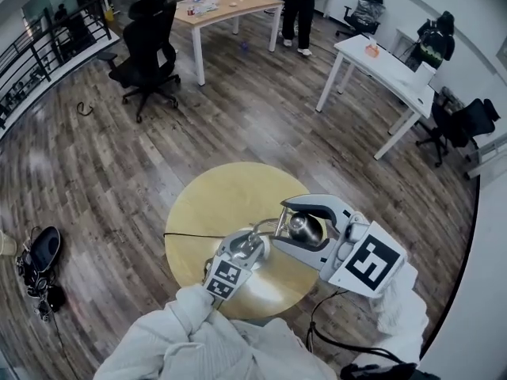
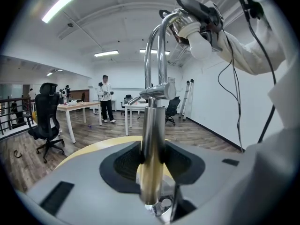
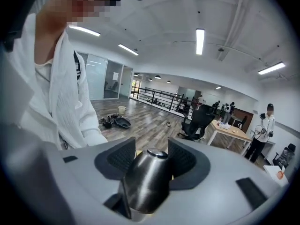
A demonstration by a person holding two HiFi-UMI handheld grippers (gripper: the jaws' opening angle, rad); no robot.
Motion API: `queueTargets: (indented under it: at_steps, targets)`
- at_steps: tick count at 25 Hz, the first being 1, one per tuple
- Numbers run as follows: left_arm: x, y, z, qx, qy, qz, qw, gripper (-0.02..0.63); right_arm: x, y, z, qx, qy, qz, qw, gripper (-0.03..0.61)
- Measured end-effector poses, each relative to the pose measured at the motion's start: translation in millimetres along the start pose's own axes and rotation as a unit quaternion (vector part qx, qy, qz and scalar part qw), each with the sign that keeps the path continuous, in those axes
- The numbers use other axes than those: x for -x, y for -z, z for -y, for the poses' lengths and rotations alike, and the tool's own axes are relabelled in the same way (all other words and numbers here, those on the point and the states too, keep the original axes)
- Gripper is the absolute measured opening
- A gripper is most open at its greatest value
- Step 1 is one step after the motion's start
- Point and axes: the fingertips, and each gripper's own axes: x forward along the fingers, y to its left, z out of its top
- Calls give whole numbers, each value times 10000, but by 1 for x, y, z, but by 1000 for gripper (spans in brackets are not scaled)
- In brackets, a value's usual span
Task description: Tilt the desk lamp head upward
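Note:
A chrome desk lamp stands on a round yellow table (image 1: 214, 196). In the left gripper view its upright pole (image 2: 152, 139) rises between the dark pads, and my left gripper (image 2: 152, 156) is shut on it low down; the head view shows this gripper (image 1: 252, 248) at the lamp's base. The curved neck arches up to the lamp head (image 2: 197, 36). My right gripper (image 1: 283, 224) straddles the rounded metal lamp head (image 1: 305, 228). In the right gripper view the lamp head (image 3: 147, 182) fills the gap of that gripper (image 3: 151, 161), with both pads touching its sides.
A thin black cable (image 1: 190, 236) runs across the table to the left. On the wooden floor stand a black office chair (image 1: 146, 42), a wooden table (image 1: 226, 6), a white desk (image 1: 388, 70) and a person (image 1: 299, 6) far off. A dark bag (image 1: 40, 260) lies at left.

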Motion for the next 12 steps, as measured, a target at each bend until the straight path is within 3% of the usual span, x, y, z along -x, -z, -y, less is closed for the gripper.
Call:
queueTargets:
  at_steps: [12]
  targets:
    - [-8, -11, 32, -54, 87, 42, 9999, 146, -17, -19, -5, 199, -324, -764, 9964, 229]
